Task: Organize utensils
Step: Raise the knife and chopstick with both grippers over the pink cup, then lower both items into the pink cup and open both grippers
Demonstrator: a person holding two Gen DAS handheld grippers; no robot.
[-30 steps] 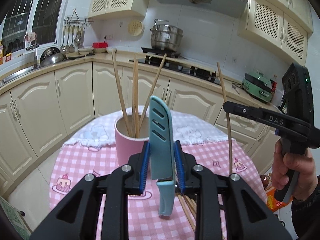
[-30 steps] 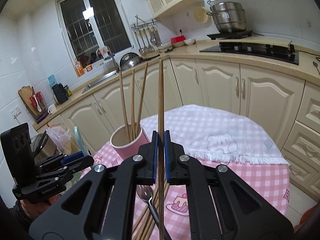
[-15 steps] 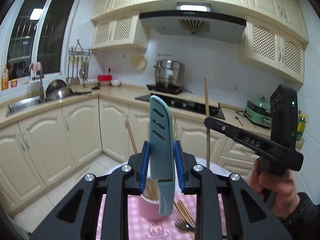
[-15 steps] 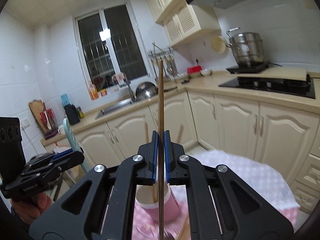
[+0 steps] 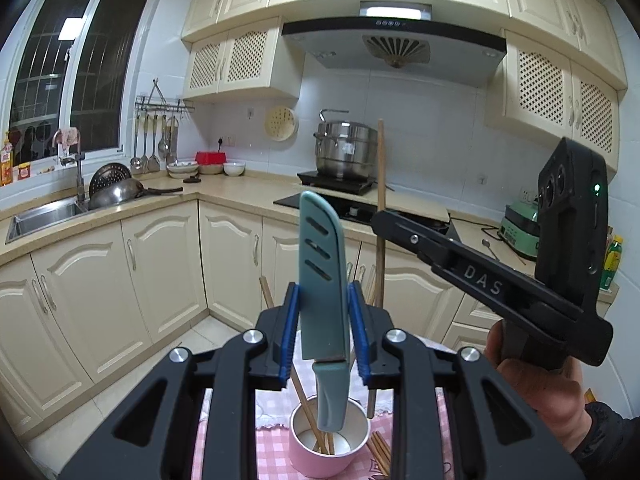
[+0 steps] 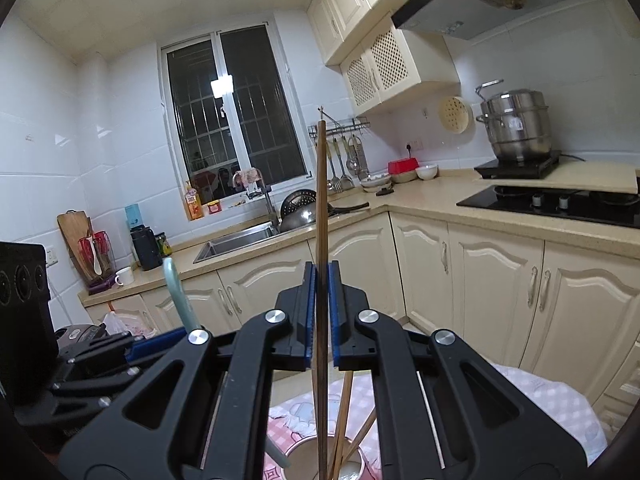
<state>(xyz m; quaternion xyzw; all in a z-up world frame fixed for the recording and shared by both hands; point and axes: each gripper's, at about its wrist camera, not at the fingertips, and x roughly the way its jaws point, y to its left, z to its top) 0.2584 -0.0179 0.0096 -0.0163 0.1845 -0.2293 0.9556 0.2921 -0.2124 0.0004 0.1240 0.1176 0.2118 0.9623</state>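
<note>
My left gripper [image 5: 323, 320] is shut on a teal knife [image 5: 322, 280], blade up, handle hanging just above the pink cup [image 5: 330, 446], which holds a few wooden chopsticks [image 5: 310, 416]. My right gripper [image 6: 321, 320] is shut on one long wooden chopstick [image 6: 321, 216], held upright with its lower end over the pink cup [image 6: 352, 468]. The right gripper also shows in the left wrist view [image 5: 380, 220], with the chopstick [image 5: 381, 168] beside the knife. The teal knife shows in the right wrist view [image 6: 176, 292] at lower left.
The cup stands on a pink checked tablecloth [image 5: 272, 448] with more chopsticks [image 5: 380, 450] lying next to it. Cream kitchen cabinets [image 5: 160, 264], a sink [image 5: 44, 212], a hob [image 5: 360, 204] and a steel pot [image 5: 346, 152] lie behind.
Both grippers have risen well above the table and now stand over the cup. The knife handle and the chopstick's lower end now hang at the cup's mouth.
</note>
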